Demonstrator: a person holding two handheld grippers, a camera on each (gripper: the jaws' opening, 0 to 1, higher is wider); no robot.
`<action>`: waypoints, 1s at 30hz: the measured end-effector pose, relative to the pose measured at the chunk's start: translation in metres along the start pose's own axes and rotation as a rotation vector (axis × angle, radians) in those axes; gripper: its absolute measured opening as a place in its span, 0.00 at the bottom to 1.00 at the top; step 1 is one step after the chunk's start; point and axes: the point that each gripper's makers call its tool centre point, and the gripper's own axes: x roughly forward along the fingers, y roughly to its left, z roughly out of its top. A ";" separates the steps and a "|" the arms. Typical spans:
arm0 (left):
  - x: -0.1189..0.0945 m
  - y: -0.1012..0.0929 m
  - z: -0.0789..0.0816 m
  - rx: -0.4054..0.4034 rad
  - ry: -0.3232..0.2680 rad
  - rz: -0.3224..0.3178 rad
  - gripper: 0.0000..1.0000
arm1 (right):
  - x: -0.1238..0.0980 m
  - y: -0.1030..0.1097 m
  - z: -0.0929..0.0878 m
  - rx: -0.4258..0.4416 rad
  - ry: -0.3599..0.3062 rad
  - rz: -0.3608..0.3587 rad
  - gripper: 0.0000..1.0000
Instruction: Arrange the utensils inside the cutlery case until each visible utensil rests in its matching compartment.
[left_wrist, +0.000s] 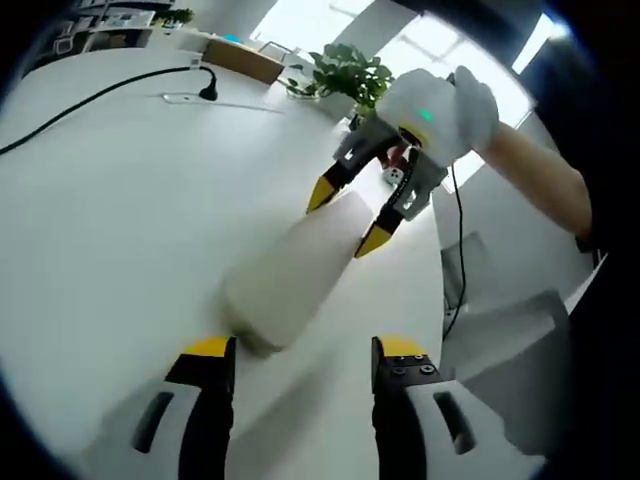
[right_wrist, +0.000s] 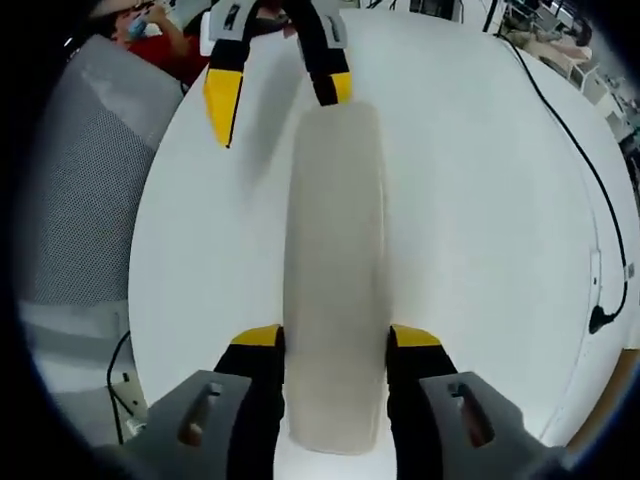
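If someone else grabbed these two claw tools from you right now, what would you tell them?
Right gripper: jaws on both sides of one end of the long white cutlery case, seemingly gripping it.
Left gripper: open at the other end, the case beside one jaw rather than between them.
The case lies closed on the white table.
Done: nothing visibly sorted.
Left: open it and sort the utensils into their compartments.
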 end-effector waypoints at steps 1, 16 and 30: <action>0.001 -0.001 0.000 0.000 0.000 0.000 0.57 | 0.000 0.000 0.000 0.000 0.002 0.000 0.39; 0.002 -0.004 -0.003 0.047 0.018 0.013 0.56 | -0.004 0.009 -0.001 -0.046 0.008 0.023 0.38; 0.003 -0.004 -0.002 0.088 0.038 0.023 0.55 | 0.004 0.006 -0.007 -0.141 0.110 0.029 0.40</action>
